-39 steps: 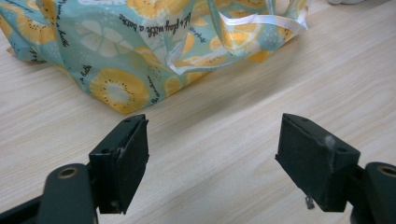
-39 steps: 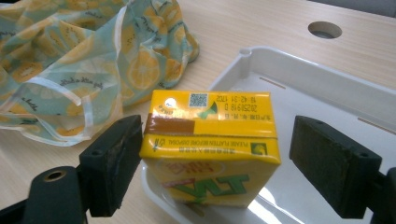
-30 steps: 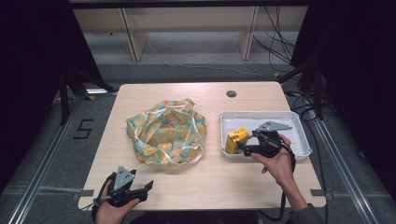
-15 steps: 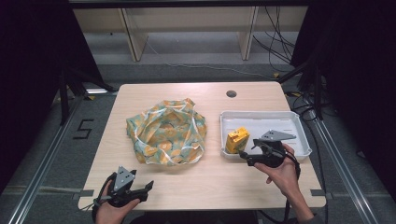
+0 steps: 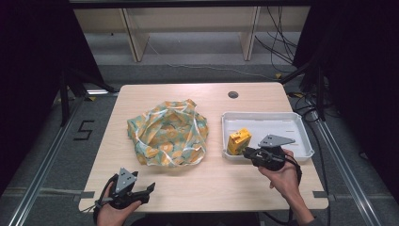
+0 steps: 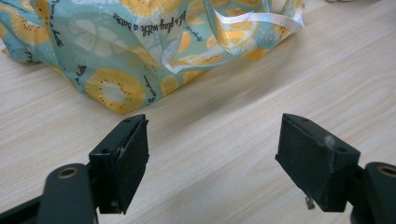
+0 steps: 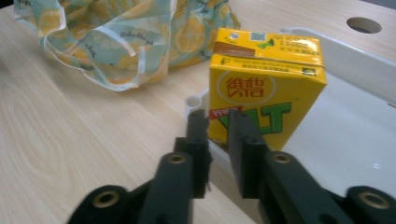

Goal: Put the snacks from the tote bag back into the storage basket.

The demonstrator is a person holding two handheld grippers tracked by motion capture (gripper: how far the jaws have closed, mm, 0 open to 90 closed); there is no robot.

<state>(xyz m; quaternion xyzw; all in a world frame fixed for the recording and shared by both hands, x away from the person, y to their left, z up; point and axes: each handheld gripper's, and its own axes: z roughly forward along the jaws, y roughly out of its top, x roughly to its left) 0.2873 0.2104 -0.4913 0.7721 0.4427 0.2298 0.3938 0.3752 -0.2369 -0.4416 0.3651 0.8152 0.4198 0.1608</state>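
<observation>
A pale wooden counter (image 5: 216, 183) carries a crumpled bag (image 5: 168, 133) printed with orange slices on teal, lying a little left of the middle, its white ribbon handles looped over the top. To the right of it sits a white tray (image 5: 301, 134), and a yellow carton (image 5: 239, 141) stands upright in the tray's near left corner, close to the rim. A round hole (image 5: 233, 94) is cut in the counter at the far side, beyond the tray.

The left tool (image 5: 146, 190) rests at the near left edge of the counter, held in the left hand (image 5: 110, 214), well apart from the bag. In the left gripper view its jaws stand wide apart over bare wood, released and holding nothing, with the near edge of the bag (image 6: 140, 51) lying beyond them.

The right tool (image 5: 246, 152) is held in the right hand (image 5: 282, 176) at the near side of the tray, its tips pointing left toward the carton. In the right gripper view the jaws are nearly together, with a narrow slit between the pads and nothing in it; the tips sit just in front of the lower face of the carton (image 7: 266, 91), by the tray's corner (image 7: 196, 101). Whether they touch the carton cannot be told. The bag (image 7: 116, 37) lies beyond, to the left.
</observation>
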